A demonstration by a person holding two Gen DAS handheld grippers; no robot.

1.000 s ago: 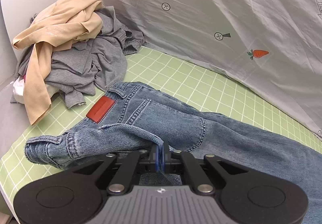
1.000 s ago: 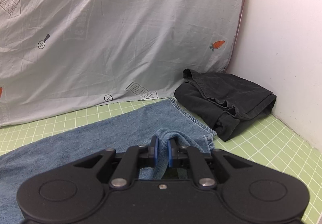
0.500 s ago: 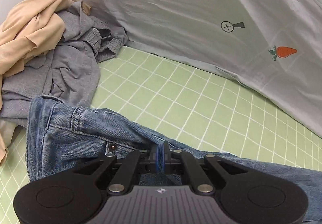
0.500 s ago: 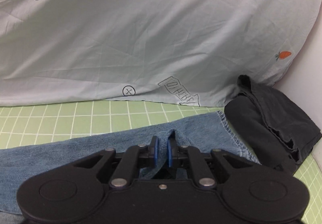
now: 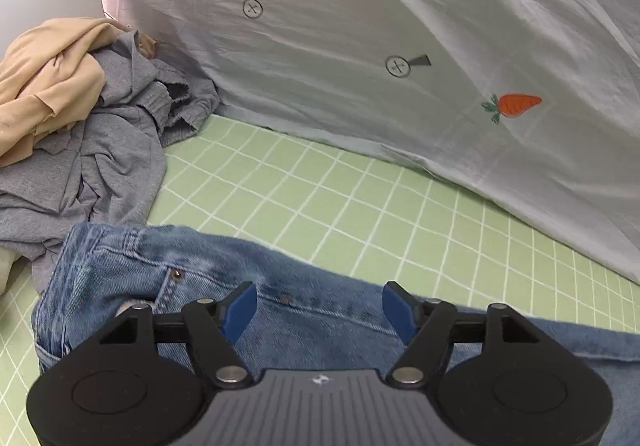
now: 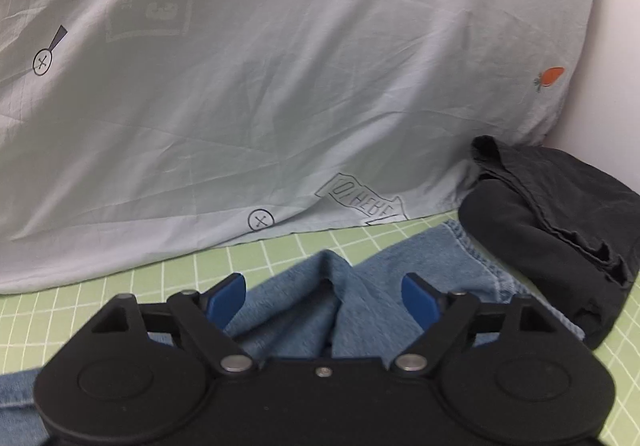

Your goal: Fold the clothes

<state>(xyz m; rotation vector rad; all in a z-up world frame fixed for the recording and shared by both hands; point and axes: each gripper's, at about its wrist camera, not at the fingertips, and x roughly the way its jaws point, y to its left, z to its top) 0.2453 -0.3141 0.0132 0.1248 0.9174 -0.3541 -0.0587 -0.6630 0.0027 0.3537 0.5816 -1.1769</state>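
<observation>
Blue jeans (image 5: pixel 304 294) lie along the green checked sheet (image 5: pixel 320 189), waist end at the left. My left gripper (image 5: pixel 319 310) hovers over the waistband, its jaws opening, blue pads apart and pressing on nothing. In the right wrist view the leg end of the jeans (image 6: pixel 332 302) lies in a raised fold between the blue pads of my right gripper (image 6: pixel 323 301). Its jaws are opening too, and the denim is loose between them.
A heap of grey (image 5: pixel 104 157) and beige clothes (image 5: pixel 44 85) sits at the left. A folded black garment (image 6: pixel 560 221) lies at the right against the white wall. A pale printed cloth (image 5: pixel 400 45) slopes up behind the sheet.
Both grippers were shut on the denim and have let go, jaws now wide. The jeans have been carried toward the printed cloth and laid down.
</observation>
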